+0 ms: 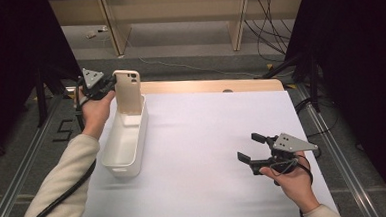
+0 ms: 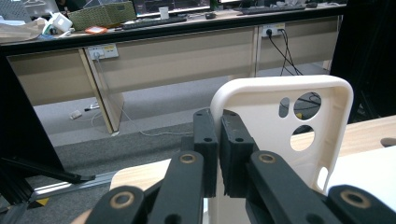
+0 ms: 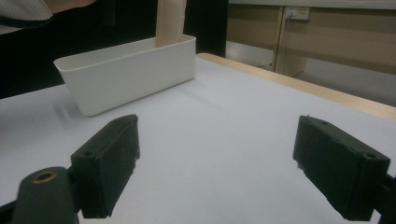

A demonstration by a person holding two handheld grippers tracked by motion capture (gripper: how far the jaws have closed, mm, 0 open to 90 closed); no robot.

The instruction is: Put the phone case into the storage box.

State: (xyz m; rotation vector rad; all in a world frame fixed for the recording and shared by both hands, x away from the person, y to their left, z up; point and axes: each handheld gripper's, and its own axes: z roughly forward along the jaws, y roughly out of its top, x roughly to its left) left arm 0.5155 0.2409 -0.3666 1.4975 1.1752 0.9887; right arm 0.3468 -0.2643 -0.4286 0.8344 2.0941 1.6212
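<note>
A cream phone case (image 1: 128, 91) stands upright in the far end of a white oblong bin (image 1: 114, 155) at the table's left. My left gripper (image 1: 110, 83) is shut on the case's left edge near the top. In the left gripper view the pads (image 2: 205, 140) pinch the rim of the case (image 2: 280, 130), whose camera cutouts face me. My right gripper (image 1: 249, 148) hovers low over the white table at the right, jaws wide apart with nothing between them. In the right gripper view its gripper (image 3: 215, 172) looks toward the bin (image 3: 126, 74) and the case (image 3: 170, 21).
A white sheet (image 1: 208, 152) covers the table, with a wooden strip (image 1: 210, 85) along the far edge. Black curtains stand on both sides. Desk legs and cables lie on the floor beyond the table.
</note>
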